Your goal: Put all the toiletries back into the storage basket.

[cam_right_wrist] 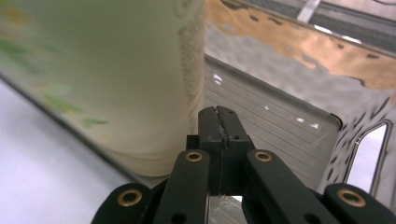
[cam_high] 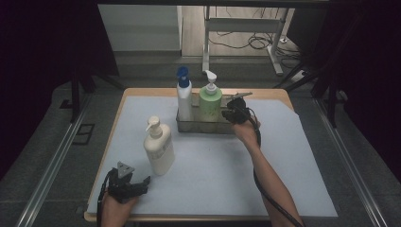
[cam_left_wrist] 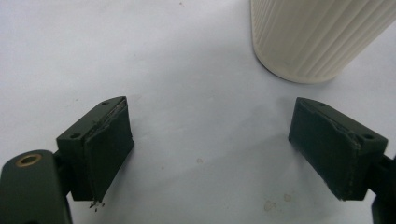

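Where a metal caddy holds a blue-capped white pump bottle and a green pump bottle, right tongs pressed together on the caddy's rim, cream pump bottle upright on the tabletop, left tongs spread apart, empty.

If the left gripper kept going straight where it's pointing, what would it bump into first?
Probably the cream pump bottle. The left gripper is open over the white mat, and the bottle's base sits ahead, slightly toward its right finger. It might only graze it, since depth is unclear.
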### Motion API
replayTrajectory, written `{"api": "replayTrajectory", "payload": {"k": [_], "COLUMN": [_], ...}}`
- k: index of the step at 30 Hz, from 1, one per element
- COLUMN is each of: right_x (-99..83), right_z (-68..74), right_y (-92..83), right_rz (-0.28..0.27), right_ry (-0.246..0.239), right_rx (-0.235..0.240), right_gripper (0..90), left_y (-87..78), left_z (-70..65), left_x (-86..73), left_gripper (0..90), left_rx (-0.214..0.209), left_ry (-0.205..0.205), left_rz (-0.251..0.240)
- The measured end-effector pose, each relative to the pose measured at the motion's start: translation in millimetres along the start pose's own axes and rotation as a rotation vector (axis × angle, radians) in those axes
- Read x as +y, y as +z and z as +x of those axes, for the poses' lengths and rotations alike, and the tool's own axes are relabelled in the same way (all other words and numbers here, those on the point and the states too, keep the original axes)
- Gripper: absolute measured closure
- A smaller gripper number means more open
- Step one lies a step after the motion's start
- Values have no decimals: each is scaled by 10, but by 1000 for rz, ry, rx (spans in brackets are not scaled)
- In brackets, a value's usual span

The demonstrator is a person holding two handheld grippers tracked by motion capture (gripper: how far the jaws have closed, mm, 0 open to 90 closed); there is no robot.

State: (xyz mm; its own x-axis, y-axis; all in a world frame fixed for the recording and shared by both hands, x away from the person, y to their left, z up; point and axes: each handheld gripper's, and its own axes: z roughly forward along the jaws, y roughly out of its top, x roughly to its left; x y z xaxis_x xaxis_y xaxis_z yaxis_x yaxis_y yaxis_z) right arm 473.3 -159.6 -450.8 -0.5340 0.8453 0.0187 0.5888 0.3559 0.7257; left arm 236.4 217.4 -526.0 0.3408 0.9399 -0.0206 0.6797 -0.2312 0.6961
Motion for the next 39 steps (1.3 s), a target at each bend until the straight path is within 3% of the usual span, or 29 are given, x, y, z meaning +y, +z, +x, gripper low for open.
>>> {"api": "replayTrajectory", "payload": {"k": [2,12,26,39], "right_x": [10,23,68,77], "right_z": [-14,-46,102,155], "right_y": [64,184,245,241], "right_rz": [16,19,30,25], "right_ry": [19,112,77,76], "right_rx": [-16,58,81,65], "right_gripper": [895,895,895,896], "left_y": [0,0,1,2], "left_z": [0,1,1,1], "left_x": [0,1,1,1], "left_gripper": [130,131,131,130], "left_rx": [0,0,0,0], "left_ry": [0,0,-1,-1], "left_rz": [0,0,0,0]}}
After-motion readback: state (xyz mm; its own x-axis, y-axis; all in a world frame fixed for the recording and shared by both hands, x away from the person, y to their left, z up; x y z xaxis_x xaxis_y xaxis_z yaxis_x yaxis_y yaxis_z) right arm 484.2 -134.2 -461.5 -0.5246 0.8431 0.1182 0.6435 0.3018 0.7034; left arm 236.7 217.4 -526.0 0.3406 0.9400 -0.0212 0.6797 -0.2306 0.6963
